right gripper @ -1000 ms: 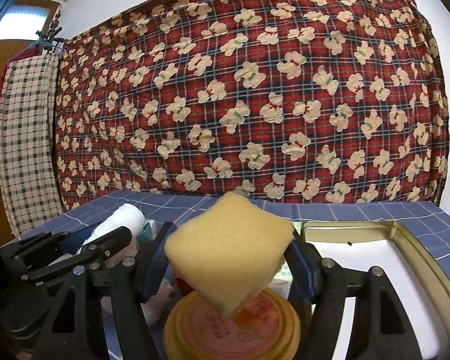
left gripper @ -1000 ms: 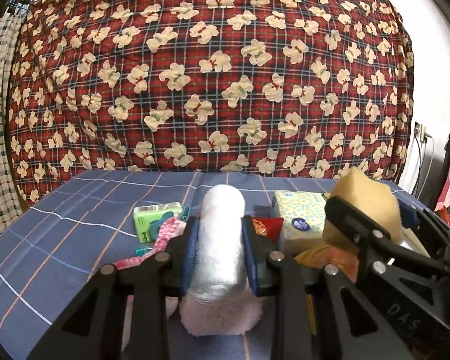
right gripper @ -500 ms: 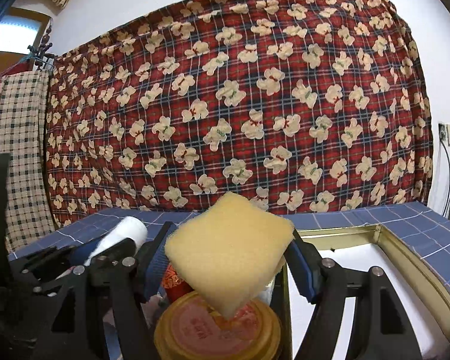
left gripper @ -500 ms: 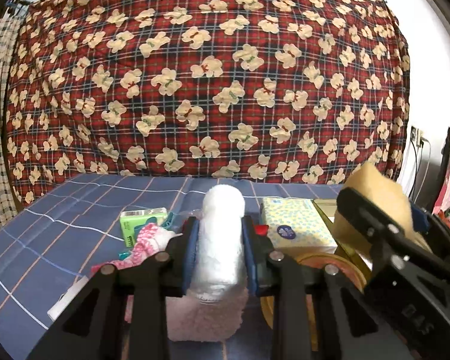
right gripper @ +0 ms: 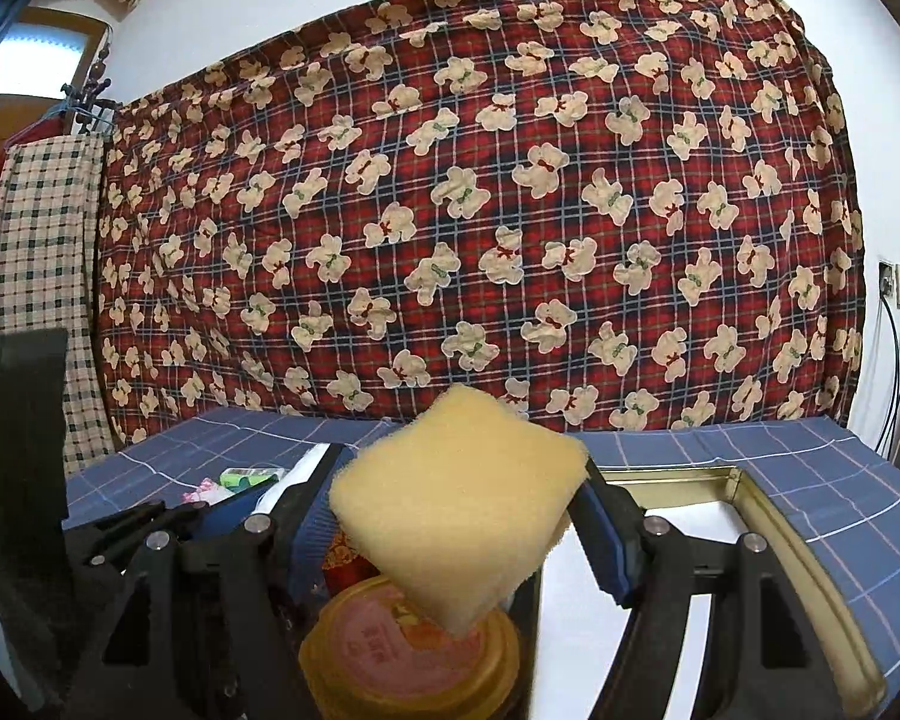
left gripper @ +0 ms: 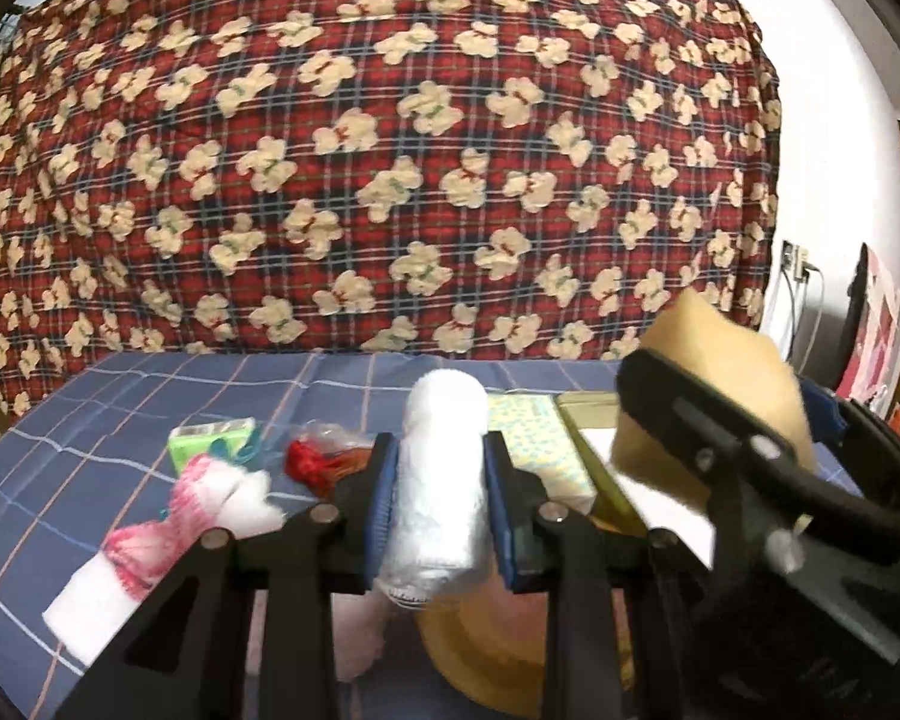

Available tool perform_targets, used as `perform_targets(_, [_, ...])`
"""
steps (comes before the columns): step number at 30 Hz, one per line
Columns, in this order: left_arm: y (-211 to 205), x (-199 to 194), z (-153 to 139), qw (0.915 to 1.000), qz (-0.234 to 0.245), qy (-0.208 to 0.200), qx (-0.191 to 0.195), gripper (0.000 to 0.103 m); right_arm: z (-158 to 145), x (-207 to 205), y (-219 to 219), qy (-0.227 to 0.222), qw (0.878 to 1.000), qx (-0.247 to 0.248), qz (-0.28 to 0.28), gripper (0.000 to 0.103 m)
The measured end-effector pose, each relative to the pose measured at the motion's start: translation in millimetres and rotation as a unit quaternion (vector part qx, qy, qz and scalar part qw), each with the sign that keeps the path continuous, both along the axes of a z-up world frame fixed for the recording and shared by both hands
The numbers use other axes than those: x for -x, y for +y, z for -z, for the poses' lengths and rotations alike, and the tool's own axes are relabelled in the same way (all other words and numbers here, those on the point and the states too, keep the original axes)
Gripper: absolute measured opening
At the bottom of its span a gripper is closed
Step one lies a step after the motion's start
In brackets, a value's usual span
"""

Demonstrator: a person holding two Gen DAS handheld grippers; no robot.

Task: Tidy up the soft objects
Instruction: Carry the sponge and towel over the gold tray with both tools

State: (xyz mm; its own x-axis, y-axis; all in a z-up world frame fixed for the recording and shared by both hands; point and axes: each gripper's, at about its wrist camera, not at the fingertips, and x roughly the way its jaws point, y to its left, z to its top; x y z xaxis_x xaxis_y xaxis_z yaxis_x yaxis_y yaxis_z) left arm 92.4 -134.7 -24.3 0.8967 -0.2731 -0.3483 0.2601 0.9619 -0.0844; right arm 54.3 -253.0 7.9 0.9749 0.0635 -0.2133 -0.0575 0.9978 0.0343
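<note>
STEP: carry, both loads lifted | LEFT: left tongs [left gripper: 441, 501] clamp white towel roll [left gripper: 444, 468] | RIGHT: right tongs [right gripper: 459, 534] clamp yellow sponge [right gripper: 459, 516], tray [right gripper: 768, 516] at 3 o'clock | NEXT: judged, lower each load inside tray, then release.

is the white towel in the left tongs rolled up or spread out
Rolled up: the white towel is a tight cylinder clamped between the left tongs.

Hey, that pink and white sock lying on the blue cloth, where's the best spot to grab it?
Take the sock at its pink middle, coming from above with the claw across its narrow width. It lies flat and long on the cloth, so the sides offer no edge.
</note>
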Motion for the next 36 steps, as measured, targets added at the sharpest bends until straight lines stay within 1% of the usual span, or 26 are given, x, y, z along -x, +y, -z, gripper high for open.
perform_targets(4, [-15.7, -5.6, -9.9, 0.9997, 0.023, 0.006, -0.004, 0.027, -8.0, -8.5, -16.7, 0.021, 1.0, -0.003, -0.001, 0.073])
perform_targets(10, [-35.7, -25.3, -13.6, 0.9979, 0.048, 0.044, -0.006, 0.027, -9.4, -26.8, -49.8, 0.065, 0.998, -0.021, 0.003, 0.073])
perform_targets(17, [-56.5, -29.9, -21.1, 0.9963, 0.066, 0.053, -0.017, 0.027, -8.6, -39.0, -86.4, 0.098, 0.994, -0.033, 0.02, 0.072])
perform_targets(25, [-88.3, -32.9, -22.1, 0.9902, 0.102, 0.092, -0.027, 0.027, -2.6, -47.2, -120.3, 0.14, 0.989, -0.046, 0.031, 0.072])
perform_targets(27, [-95.6, -32.1, -22.3, 0.9885, 0.112, 0.098, -0.029, 0.027, -0.4, -47.4, -130.0, 0.147, 0.987, -0.044, 0.041, 0.072])
perform_targets(30, [-110.5, -30.0, -20.2, 0.9856, 0.125, 0.103, -0.047, 0.027, 3.4, -48.2, -143.2, 0.162, 0.984, -0.047, 0.05, 0.072])
perform_targets(33, [-128.2, -32.1, -12.3, 0.9786, 0.143, 0.128, -0.074, 0.027, 8.2, -51.4, -152.6, 0.178, 0.981, -0.046, 0.054, 0.072])
perform_targets(36, [-138.1, -31.5, -6.8, 0.976, 0.148, 0.136, -0.084, 0.027, 12.8, -52.3, -160.4, 0.184, 0.98, -0.046, 0.061, 0.072])
